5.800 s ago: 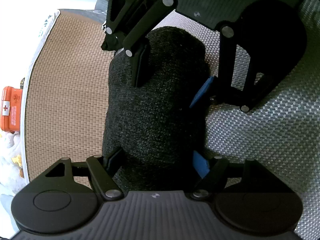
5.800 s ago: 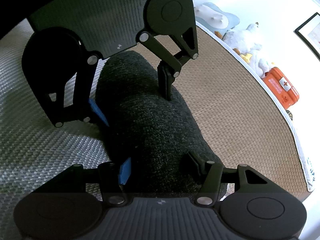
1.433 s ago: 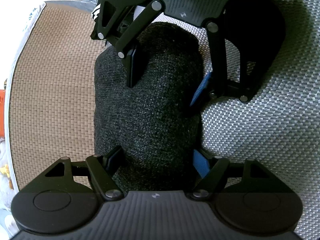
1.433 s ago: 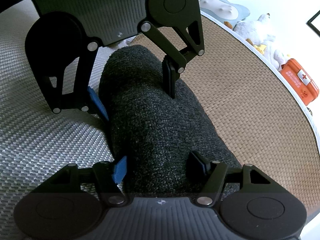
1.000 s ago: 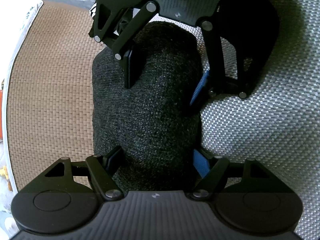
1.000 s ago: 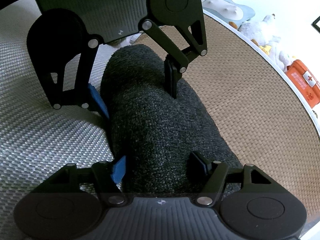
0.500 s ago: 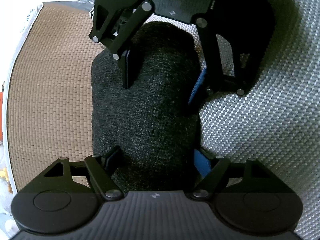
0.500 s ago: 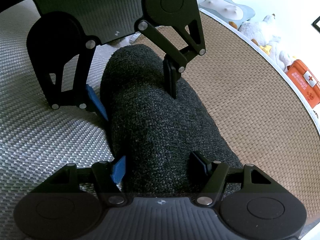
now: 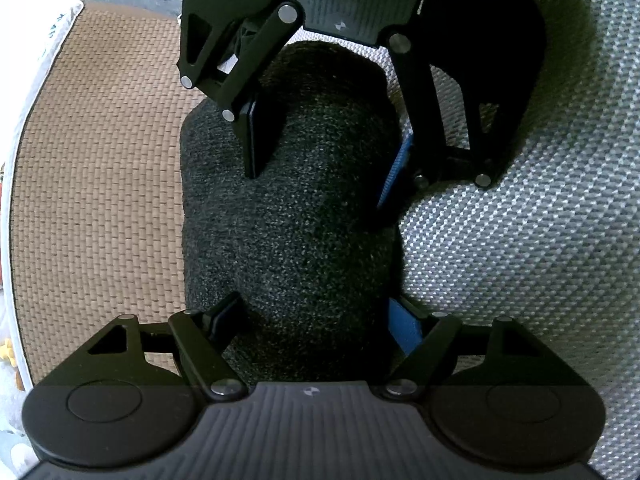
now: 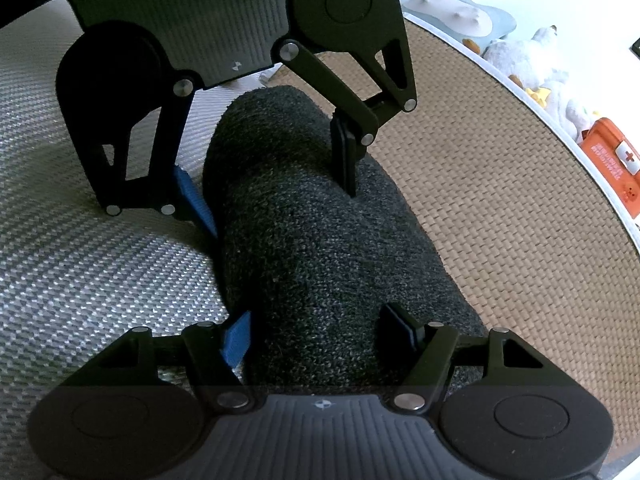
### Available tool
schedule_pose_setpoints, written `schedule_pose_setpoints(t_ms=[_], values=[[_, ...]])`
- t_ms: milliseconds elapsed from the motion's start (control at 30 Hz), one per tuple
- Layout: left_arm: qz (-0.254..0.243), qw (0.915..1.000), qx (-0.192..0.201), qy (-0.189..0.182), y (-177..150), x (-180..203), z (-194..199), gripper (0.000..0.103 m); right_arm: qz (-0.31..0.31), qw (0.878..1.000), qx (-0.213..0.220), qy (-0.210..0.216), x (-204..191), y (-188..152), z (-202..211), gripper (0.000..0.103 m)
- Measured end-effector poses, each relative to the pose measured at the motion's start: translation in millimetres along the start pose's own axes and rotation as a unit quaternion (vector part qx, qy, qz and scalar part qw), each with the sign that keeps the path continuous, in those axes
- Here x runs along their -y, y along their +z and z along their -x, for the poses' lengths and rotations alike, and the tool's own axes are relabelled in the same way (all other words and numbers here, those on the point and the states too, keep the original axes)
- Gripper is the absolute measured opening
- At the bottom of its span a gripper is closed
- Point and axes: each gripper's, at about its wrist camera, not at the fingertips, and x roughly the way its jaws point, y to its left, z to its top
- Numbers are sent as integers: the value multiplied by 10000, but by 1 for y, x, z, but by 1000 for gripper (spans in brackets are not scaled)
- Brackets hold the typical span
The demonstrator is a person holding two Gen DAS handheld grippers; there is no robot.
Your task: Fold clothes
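Both grippers face each other, the left gripper (image 9: pixel 316 312) and right gripper (image 10: pixel 320 320) each clamped across an end of the dark knit garment (image 9: pixel 292 208), bunched into a thick roll. The roll lies along the seam between woven mat (image 9: pixel 100 168) and grey cushion (image 9: pixel 520 248). Lifting evenly should keep layers aligned; the mat side offers flat room.
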Motion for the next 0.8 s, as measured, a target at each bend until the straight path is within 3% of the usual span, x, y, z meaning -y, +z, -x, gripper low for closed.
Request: schedule_pose_setpoints(t_ms=[800], values=[[14, 10000, -43, -2, 17, -48, -48, 79, 60, 10000, -8, 70, 15, 19, -29, 75]])
